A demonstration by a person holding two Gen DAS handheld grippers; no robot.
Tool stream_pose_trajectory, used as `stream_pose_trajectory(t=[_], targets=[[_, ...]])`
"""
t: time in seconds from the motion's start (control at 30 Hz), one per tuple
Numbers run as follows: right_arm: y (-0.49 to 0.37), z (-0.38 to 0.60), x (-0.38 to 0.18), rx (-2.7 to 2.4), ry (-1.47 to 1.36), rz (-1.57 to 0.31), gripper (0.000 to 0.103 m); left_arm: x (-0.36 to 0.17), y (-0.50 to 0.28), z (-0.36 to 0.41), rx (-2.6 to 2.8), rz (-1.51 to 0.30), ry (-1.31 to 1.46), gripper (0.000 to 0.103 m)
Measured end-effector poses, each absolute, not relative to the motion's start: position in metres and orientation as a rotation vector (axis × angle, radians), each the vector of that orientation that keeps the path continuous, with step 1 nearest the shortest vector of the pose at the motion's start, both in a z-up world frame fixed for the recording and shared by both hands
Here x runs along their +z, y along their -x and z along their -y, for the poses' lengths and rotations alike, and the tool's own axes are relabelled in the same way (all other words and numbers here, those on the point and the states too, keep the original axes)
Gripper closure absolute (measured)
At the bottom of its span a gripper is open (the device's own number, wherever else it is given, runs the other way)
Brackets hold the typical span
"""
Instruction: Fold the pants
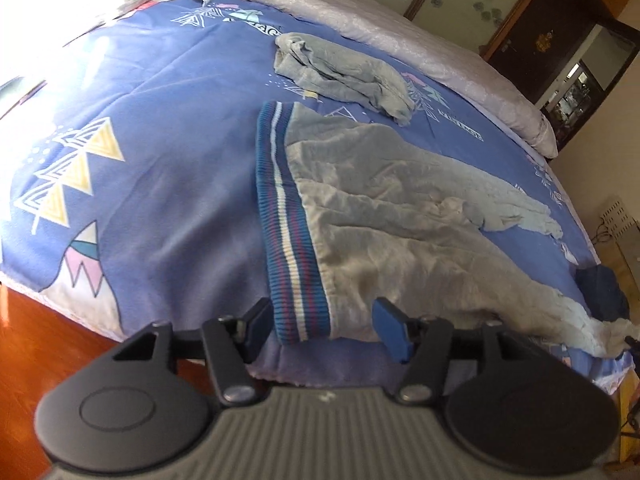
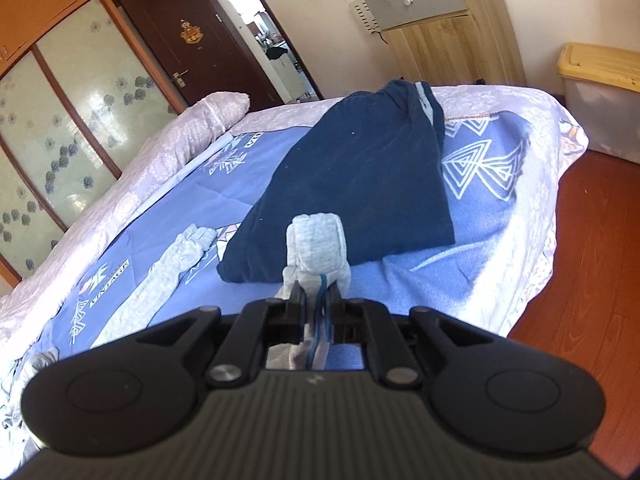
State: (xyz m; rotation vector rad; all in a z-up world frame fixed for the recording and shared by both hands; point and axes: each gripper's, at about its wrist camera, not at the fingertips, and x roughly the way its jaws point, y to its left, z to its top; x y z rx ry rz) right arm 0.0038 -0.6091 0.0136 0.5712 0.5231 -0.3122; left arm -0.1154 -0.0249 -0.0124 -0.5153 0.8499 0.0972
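Note:
Grey pants with a blue striped waistband lie spread on the blue patterned bed cover. My left gripper is open, its blue fingertips on either side of the near end of the waistband, just above the bed edge. My right gripper is shut on a grey leg cuff of the pants, which sticks up between the fingers. The other grey leg lies flat to the left.
A second grey garment lies crumpled beyond the pants. Dark navy pants lie folded on the bed ahead of my right gripper. A pale quilt runs along the far side. A wooden floor, cabinet and plastic bin stand beside the bed.

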Motion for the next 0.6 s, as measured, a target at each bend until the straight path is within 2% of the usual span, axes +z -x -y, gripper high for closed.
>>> stream_pose_trajectory(t=[0.03, 0.1, 0.27, 0.4, 0.43, 0.5, 0.6], targets=[[-0.003, 0.608, 0.013, -0.310, -0.570, -0.524, 0.091, -0.017, 0.112, 0.027, 0.100, -0.850, 0.517, 0.033], [-0.002, 0.603, 0.012, -0.309, -0.574, -0.529, 0.091, -0.024, 0.107, 0.030, 0.099, -0.853, 0.517, 0.026], [-0.001, 0.591, 0.008, -0.304, -0.571, -0.550, 0.091, -0.038, 0.098, 0.033, 0.105, -0.885, 0.525, 0.028], [-0.002, 0.583, 0.007, -0.295, -0.561, -0.554, 0.091, -0.050, 0.097, 0.029, 0.102, -0.920, 0.586, 0.045], [-0.002, 0.581, 0.007, -0.292, -0.558, -0.554, 0.091, -0.051, 0.096, 0.029, 0.105, -0.928, 0.588, 0.060], [-0.002, 0.579, 0.008, -0.279, -0.555, -0.552, 0.092, -0.051, 0.097, 0.027, 0.099, -0.930, 0.599, 0.061], [-0.001, 0.573, 0.013, -0.286, -0.514, -0.536, 0.093, -0.040, 0.102, 0.020, 0.083, -0.914, 0.628, 0.069]])
